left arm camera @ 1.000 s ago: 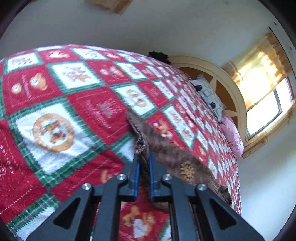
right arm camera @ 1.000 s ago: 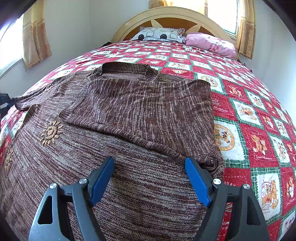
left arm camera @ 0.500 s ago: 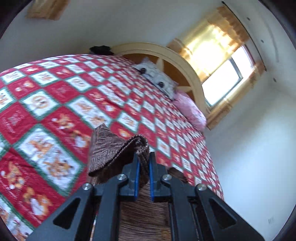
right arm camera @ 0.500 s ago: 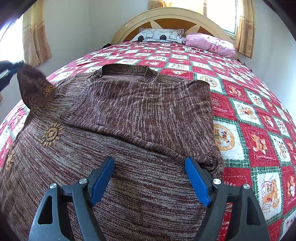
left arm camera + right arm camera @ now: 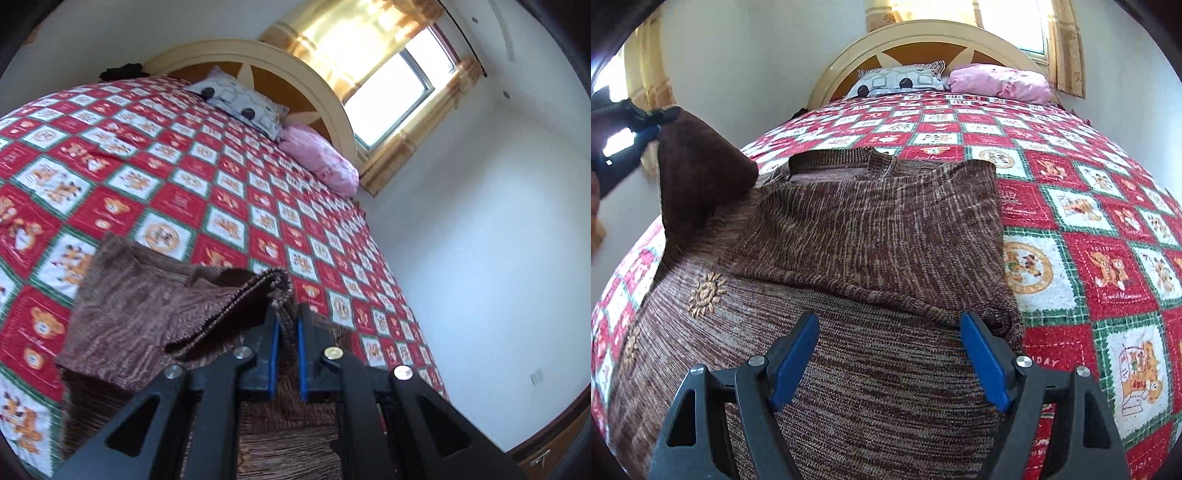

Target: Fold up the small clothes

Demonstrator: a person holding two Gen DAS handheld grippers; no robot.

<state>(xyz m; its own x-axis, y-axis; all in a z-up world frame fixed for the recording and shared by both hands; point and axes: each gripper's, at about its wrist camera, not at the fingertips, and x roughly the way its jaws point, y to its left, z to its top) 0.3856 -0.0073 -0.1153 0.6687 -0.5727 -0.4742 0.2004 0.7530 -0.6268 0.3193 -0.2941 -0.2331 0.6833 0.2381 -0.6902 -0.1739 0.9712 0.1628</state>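
Brown knit sweater [image 5: 871, 236] lies flat on the bed quilt [image 5: 1108, 229], centre-left of the right wrist view. One sleeve is already folded across the chest; the other sleeve [image 5: 698, 173] is lifted at upper left.

Left claw [image 5: 286, 328] is pressed together, pinching the sleeve cuff [image 5: 279, 286]. Right claw [image 5: 890, 354] is spread, hovering over the lower body, holding nothing.

Handling guess: soft, light, floppy knit that stretches and sags, not slippery or fragile. It'll drape, not hold shape. Best grips are ribbed edges: cuff, hem, neckline [image 5: 831, 162]. Pinching mid-fabric likely bunches it or catches one layer only.
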